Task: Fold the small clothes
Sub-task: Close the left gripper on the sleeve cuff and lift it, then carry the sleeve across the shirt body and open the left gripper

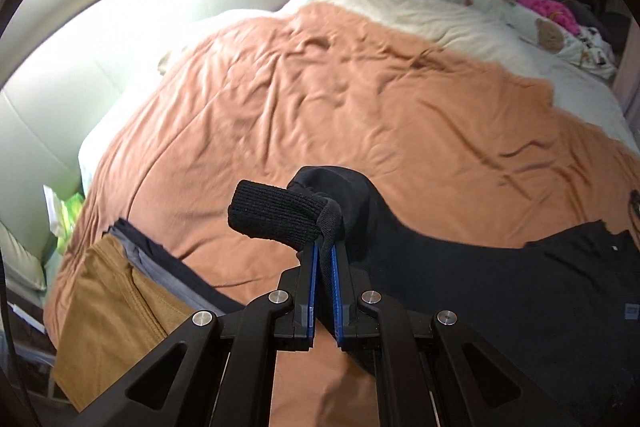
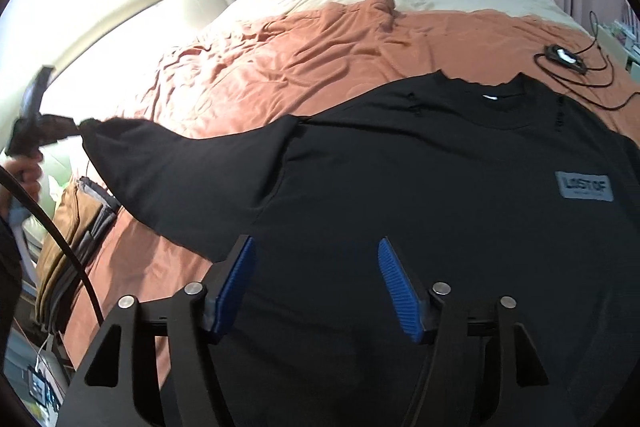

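A black shirt (image 2: 420, 187) is spread front-up on the orange sheet (image 2: 260, 67), collar toward the pillows, its hem toward the right gripper (image 2: 316, 287). The left gripper (image 1: 324, 259) is clamped on the ribbed cuff (image 1: 276, 215) of one sleeve (image 2: 180, 167), which is lifted off the sheet and drawn out to the side, so the sleeve's long axis runs from the shoulder seam outward to the left gripper. The coming move, judged from this, is a fold of that sleeve inward across the chest; the body lies to the right of the clamped cuff, and the left hand is the nearer one. The right gripper is held with its jaws apart above the lower body of the shirt, nothing pinched between them. Only the left wrist view shows the cuff doubled over between the blue pads (image 1: 335, 279). Only the right wrist view shows the whole shirt, its chest label (image 2: 584, 187), and the left gripper (image 2: 36, 131) seen from outside with a hand (image 2: 28, 171) on it. Folded clothes (image 1: 120, 295) are stacked at the bed's edge.
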`<act>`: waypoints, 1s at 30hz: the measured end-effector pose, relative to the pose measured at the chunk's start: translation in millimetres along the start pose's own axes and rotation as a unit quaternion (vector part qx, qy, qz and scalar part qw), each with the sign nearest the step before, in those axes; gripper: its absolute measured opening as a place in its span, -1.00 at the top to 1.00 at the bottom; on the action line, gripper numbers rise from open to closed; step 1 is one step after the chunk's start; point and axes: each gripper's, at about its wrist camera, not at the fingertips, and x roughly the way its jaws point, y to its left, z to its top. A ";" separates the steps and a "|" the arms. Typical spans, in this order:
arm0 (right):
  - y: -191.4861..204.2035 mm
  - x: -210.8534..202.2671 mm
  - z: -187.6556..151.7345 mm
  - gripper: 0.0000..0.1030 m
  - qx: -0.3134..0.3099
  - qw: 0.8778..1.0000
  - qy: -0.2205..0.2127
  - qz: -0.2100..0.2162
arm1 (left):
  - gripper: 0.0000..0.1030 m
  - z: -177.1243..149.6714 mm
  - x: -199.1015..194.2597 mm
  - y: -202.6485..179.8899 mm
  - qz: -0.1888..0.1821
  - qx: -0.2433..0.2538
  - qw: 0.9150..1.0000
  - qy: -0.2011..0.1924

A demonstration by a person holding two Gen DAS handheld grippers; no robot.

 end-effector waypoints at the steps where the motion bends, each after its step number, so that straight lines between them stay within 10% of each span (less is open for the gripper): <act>1: -2.7 -3.7 -1.4 -0.23 0.001 1.000 0.001 -0.001 | 0.87 4.2 -0.2 -7.0 -0.004 0.003 1.000 -0.005; 30: -150.5 -85.6 -70.0 -0.49 0.087 0.995 0.011 -0.051 | 0.87 25.8 -205.2 -262.5 -0.140 0.135 0.977 -0.087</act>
